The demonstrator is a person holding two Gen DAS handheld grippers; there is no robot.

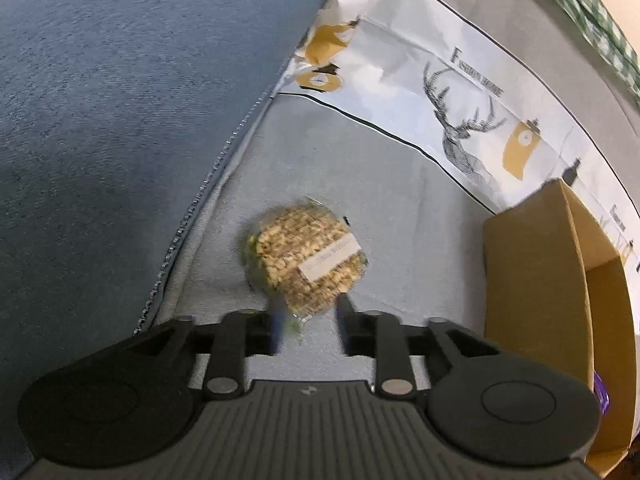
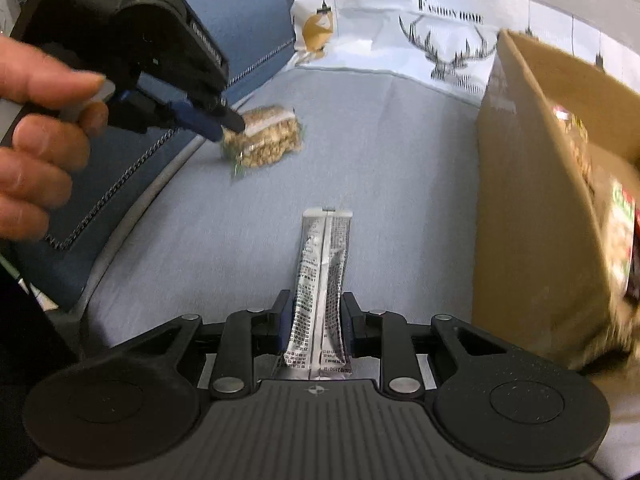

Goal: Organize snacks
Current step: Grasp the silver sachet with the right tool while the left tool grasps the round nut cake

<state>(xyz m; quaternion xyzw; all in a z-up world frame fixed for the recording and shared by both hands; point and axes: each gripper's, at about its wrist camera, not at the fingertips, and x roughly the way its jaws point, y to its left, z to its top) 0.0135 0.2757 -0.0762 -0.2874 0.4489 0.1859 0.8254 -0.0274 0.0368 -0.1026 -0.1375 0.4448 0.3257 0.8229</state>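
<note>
A round puffed-grain cake in clear wrap with a white label lies on the grey-blue seat surface. My left gripper hovers just short of it, open, with only the wrapper's near edge between the tips. In the right wrist view the same cake sits at the left gripper's tips, and a person's hand holds that tool. My right gripper is shut on a silver stick sachet, which points forward above the seat.
An open cardboard box stands at the right with snack packets inside; its wall is near the left gripper too. A blue cushion rises on the left. A white deer-print cloth backs the seat.
</note>
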